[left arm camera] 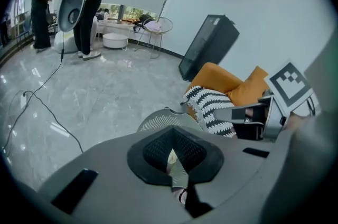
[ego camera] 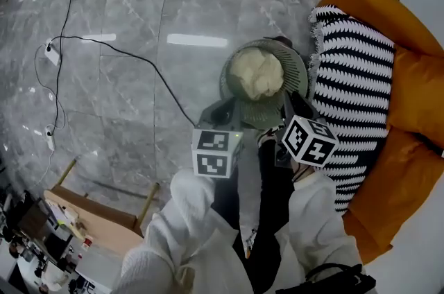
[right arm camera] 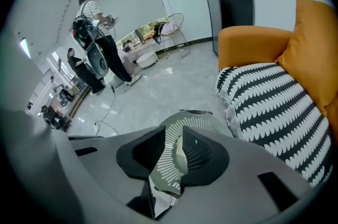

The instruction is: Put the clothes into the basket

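White sleeves [ego camera: 187,216] sit nearest, at the bottom of the head view, with both grippers just beyond them at the near rim of the basket [ego camera: 297,64].

Progress:
- One cream garment [ego camera: 255,74] already lies bunched inside the basket.
- A grey garment [ego camera: 248,175] hangs as a strip from the near rim back toward the person, between the two grippers. It is not yet inside.

Fingers:
- The left gripper [left arm camera: 172,139] has its fingers pinched to a thin slit, with pale cloth in it. It looks like a grip on the grey garment.
- The right gripper [right arm camera: 175,151] has its fingers apart. The basket's slatted wall shows through the gap and nothing is pressed between the pads.

Left to do, by my read: get the rest of the grey garment over the rim, then let go with the left gripper.

Count:
- One basket on the grey floor [ego camera: 125,22], two grippers.
- Two garments: one in the basket, one half way.
- One black-and-white striped throw [ego camera: 354,84] to the right, on one orange sofa [ego camera: 409,91]. I cannot tell if the throw counts as clothes for this task.
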